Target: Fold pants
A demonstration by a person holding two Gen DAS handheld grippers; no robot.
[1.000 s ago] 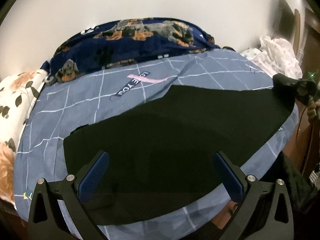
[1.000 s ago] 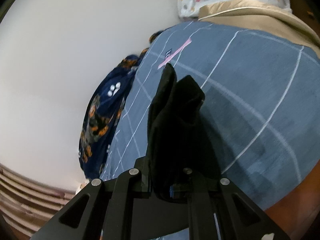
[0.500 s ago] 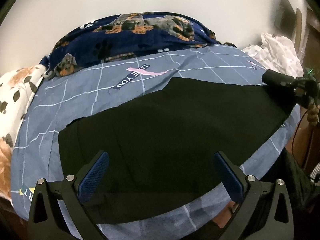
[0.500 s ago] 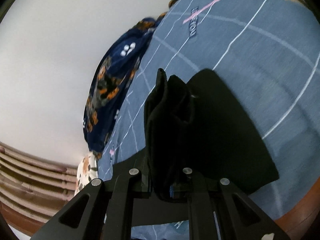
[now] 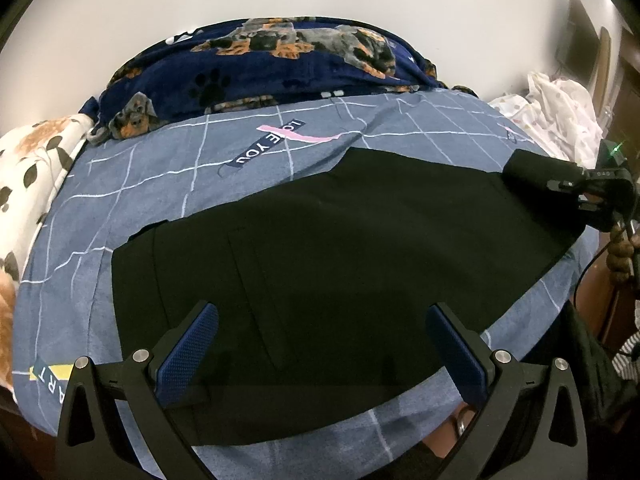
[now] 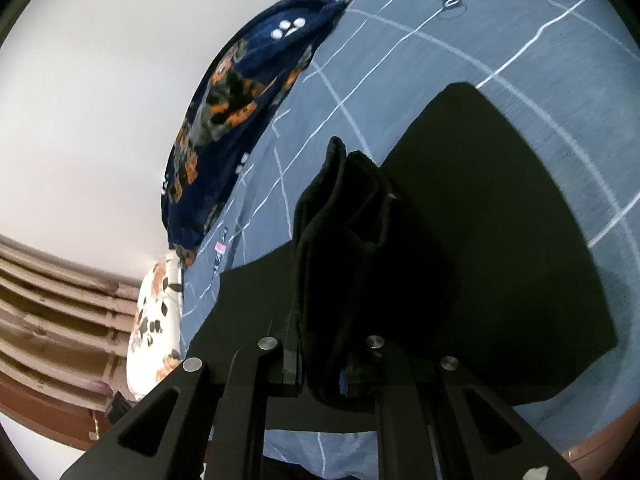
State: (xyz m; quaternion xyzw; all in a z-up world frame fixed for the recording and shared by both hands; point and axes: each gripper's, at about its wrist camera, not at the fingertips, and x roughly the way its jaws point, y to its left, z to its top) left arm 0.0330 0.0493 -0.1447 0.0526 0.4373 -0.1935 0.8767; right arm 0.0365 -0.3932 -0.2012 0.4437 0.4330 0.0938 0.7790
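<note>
The black pants [image 5: 328, 256] lie spread flat across the blue checked bedsheet [image 5: 160, 176]. My left gripper [image 5: 320, 344] is open and empty, hovering over the near edge of the pants, its blue pads [image 5: 188, 348] wide apart. My right gripper [image 6: 336, 364] is shut on a bunched end of the pants [image 6: 344, 216] and holds it lifted above the rest of the cloth [image 6: 500, 240]. In the left wrist view the right gripper [image 5: 576, 186] shows at the far right with that bunched end.
A navy dog-print blanket [image 5: 260, 64] lies along the wall at the back. A floral pillow [image 5: 28, 160] is at the left, and white crumpled cloth [image 5: 556, 112] at the right. The bed's front edge runs just under my left gripper.
My right gripper has carried the bunched pants end inward over the pants, so more black cloth lies under it. My left gripper has lowered slightly toward the pants and stays open.
</note>
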